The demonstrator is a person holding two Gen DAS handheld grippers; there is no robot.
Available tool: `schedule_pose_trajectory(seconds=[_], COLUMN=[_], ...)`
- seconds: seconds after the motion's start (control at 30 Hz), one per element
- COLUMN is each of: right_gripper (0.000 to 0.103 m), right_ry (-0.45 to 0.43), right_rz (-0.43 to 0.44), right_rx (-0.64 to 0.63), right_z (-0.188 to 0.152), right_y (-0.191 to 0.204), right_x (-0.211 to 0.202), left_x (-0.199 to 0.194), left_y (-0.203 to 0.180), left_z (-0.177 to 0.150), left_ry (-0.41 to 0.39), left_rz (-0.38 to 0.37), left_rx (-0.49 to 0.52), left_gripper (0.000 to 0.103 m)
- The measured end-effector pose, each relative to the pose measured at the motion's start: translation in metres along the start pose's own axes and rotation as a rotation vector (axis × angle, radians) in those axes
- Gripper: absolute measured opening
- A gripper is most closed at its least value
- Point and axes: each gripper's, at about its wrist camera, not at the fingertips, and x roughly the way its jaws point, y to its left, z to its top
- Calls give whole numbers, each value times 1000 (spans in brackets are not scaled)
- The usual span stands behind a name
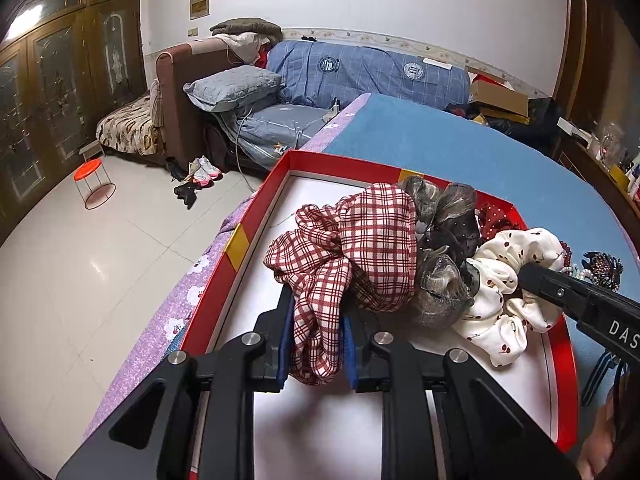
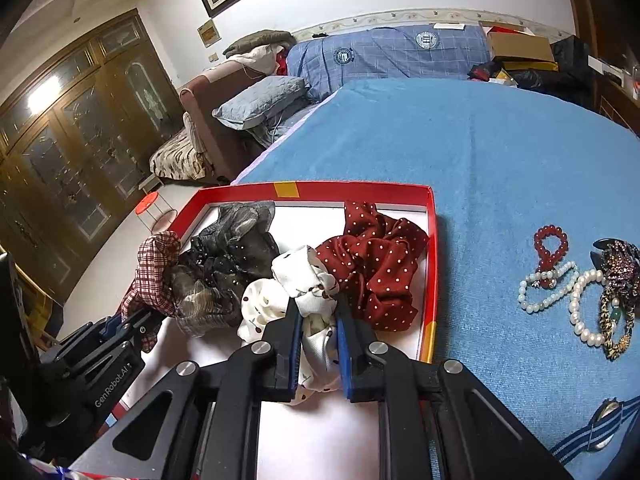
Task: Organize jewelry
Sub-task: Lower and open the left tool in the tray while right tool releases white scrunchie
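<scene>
**Setting two scrunchies down in the red tray**

Holding cloth in both grippers, the step looks like placing. The left gripper has its fingers narrowly parted around the checked scrunchie near the tray's left wall; the right gripper likewise pinches the white cherry scrunchie mid-tray. Next: let go fully, then fetch the pearl bracelets lying right of the tray on the blue bed.

Occlusions / cutoffs
Striped strap cut by frame edge; polka-dot scrunchie mostly hidden behind cherry-print scrunchie.
</scene>
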Motion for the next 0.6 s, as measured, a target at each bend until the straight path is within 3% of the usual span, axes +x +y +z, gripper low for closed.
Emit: schedule_pose_trajectory(seconds=[0.3, 0.6], right_gripper=[27, 46], right_ry=[-5, -38], right_rz=[16, 32], right_rx=[9, 13], right_z=[-5, -9], right_y=[-6, -8], right_x=[-8, -28], left_x=[-6, -25], left_y=[0, -3], left_z=[3, 5], left_ry=[-13, -52], left_rz=[-15, -21], left_rx=[-4, 1], left_gripper=[41, 52])
